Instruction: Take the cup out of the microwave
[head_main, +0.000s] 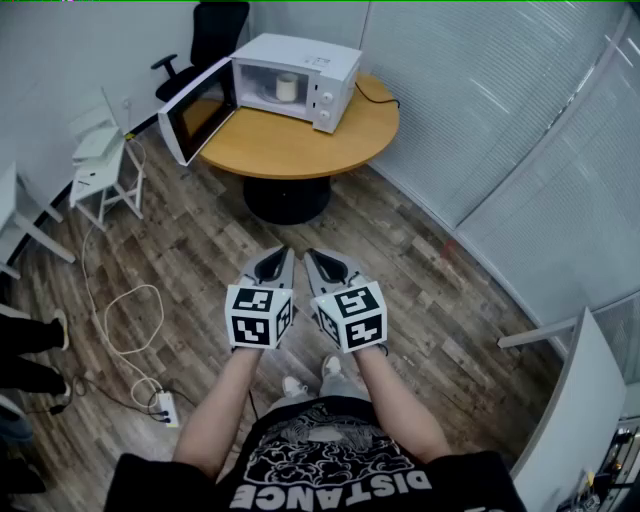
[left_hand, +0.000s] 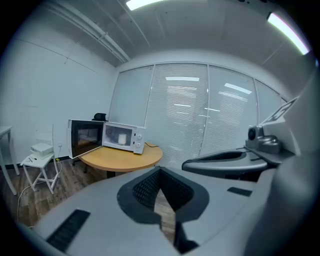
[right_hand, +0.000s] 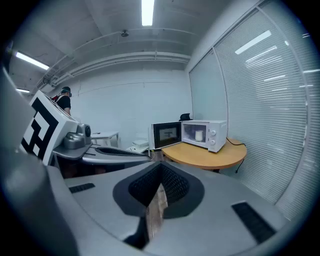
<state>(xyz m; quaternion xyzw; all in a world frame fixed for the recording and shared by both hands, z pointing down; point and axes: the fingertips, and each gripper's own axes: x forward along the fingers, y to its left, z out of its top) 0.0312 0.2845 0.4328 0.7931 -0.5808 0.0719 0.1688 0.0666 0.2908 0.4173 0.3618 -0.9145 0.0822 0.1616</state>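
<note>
White cup stands inside the open microwave on a table, well ahead. Left hand-held gripper and right hand-held gripper are closed, empty. Cup likely light, rigid, smooth: grip its sides.

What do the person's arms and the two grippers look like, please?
Both the left gripper and the right gripper are grey, with tapered jaws and black ribbed pads. Each carries a white cube printed with black square markers. The person wears a black T-shirt with white print; its short sleeves leave the forearms bare.
</note>
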